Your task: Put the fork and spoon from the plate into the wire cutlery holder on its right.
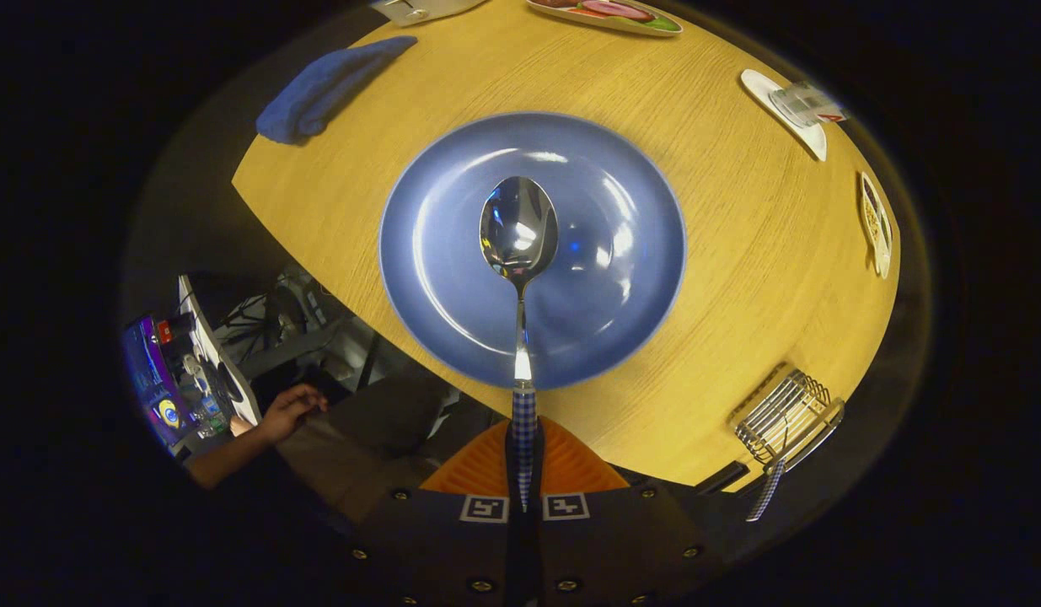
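My gripper (524,459) is shut on the spoon (518,244), its fingers pressing on the checked handle. The spoon's shiny bowl sticks out ahead of the fingers and hangs above the middle of the blue plate (630,312), which lies on the round wooden table (739,253). The wire cutlery holder (786,417) stands to the right of the plate, near the table's edge. A utensil with a checked handle (769,493) leans out of the holder toward the table's edge.
A folded blue cloth (330,84) lies beyond the plate on the left. Small dishes (786,105) and a food tray (609,13) sit along the far and right rim of the table. A person's hand (288,413) rests below the table, to the left of the fingers.
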### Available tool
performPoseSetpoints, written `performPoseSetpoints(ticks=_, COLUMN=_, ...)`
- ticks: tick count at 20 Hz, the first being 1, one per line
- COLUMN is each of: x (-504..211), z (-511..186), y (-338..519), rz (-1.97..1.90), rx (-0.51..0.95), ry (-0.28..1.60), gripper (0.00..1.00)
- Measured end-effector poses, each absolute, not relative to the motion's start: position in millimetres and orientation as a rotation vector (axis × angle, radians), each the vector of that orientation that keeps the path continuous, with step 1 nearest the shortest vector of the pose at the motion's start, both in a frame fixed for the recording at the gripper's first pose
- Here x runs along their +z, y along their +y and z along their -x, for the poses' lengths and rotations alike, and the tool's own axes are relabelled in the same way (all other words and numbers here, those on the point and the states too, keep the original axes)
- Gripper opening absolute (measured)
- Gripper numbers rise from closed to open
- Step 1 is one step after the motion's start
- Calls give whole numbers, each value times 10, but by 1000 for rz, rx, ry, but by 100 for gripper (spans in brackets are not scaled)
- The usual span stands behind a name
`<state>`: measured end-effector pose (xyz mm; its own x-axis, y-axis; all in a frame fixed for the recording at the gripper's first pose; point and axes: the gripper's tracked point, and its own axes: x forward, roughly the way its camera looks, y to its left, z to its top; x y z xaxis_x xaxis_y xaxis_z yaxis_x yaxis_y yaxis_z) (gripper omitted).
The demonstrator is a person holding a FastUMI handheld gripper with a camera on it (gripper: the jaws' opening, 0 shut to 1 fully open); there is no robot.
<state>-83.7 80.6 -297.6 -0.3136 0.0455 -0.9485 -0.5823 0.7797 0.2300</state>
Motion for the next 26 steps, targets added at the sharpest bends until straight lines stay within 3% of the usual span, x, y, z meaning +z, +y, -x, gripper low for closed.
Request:
performPoseSetpoints(ticks=17, x=-2374, z=1272, y=-707, rz=430, rx=619, ry=1873, gripper=1)
performPoseSetpoints(ticks=26, x=-2130, z=1390, y=-1392, rz=372, rx=506, ry=1894, gripper=0)
